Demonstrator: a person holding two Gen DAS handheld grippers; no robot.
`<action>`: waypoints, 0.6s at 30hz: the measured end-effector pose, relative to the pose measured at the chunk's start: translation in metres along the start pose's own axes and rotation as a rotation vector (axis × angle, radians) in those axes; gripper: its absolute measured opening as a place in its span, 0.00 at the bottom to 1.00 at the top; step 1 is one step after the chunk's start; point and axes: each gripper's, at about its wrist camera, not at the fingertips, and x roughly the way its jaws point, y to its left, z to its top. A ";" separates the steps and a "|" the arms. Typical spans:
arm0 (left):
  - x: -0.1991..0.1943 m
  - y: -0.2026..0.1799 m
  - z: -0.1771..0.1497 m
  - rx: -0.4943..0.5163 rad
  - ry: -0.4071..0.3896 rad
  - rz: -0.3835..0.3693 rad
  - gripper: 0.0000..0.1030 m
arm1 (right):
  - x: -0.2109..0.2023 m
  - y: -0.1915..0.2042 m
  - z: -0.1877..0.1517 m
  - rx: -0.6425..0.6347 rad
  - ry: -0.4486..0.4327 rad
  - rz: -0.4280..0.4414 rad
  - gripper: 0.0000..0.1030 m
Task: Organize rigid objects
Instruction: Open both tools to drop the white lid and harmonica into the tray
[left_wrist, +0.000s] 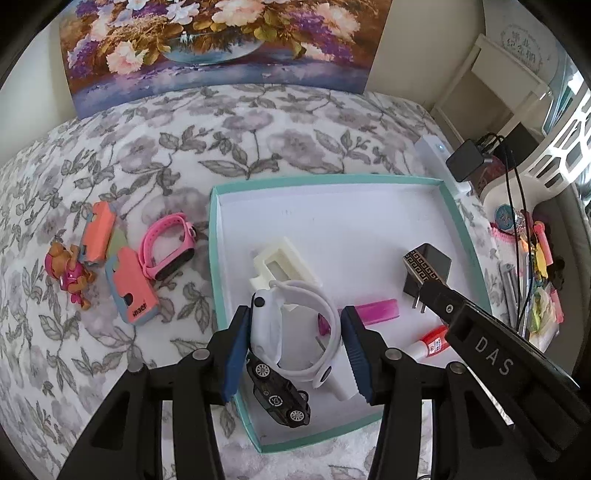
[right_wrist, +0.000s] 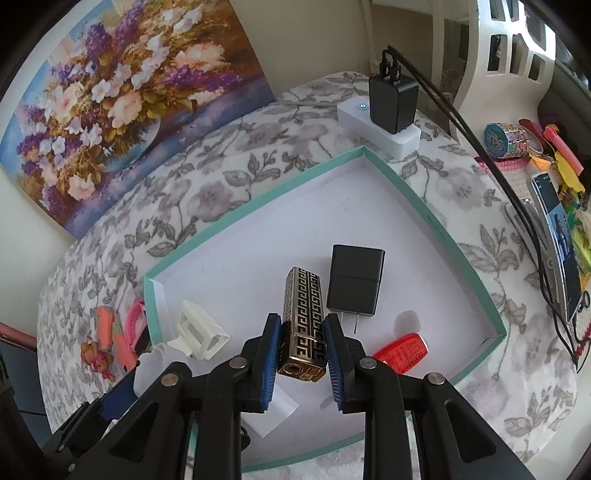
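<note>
Left gripper (left_wrist: 293, 343) spread wide around white watch (left_wrist: 295, 332), one pad touching, above teal tray (left_wrist: 476, 258) near its front edge. Right gripper (right_wrist: 301, 354) clamped on gold patterned lighter (right_wrist: 303, 325), mid-tray beside black charger (right_wrist: 354, 280).

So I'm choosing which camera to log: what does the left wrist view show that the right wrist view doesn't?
Only the left wrist view: the white watch between the left gripper fingers, the toy car, the pink comb. Only the right wrist view: the right gripper closed around the patterned lighter, and a phone. Both: the teal box, the black plug, the cream holder.
</note>
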 end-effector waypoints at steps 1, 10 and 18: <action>0.001 0.000 0.000 0.000 0.002 0.002 0.49 | 0.001 0.000 0.000 -0.001 0.005 -0.002 0.25; 0.004 0.001 0.000 0.004 0.015 0.022 0.51 | 0.009 -0.003 -0.003 0.005 0.051 -0.032 0.26; 0.005 0.008 0.001 -0.018 0.024 0.047 0.60 | 0.003 -0.003 -0.002 0.012 0.035 -0.053 0.26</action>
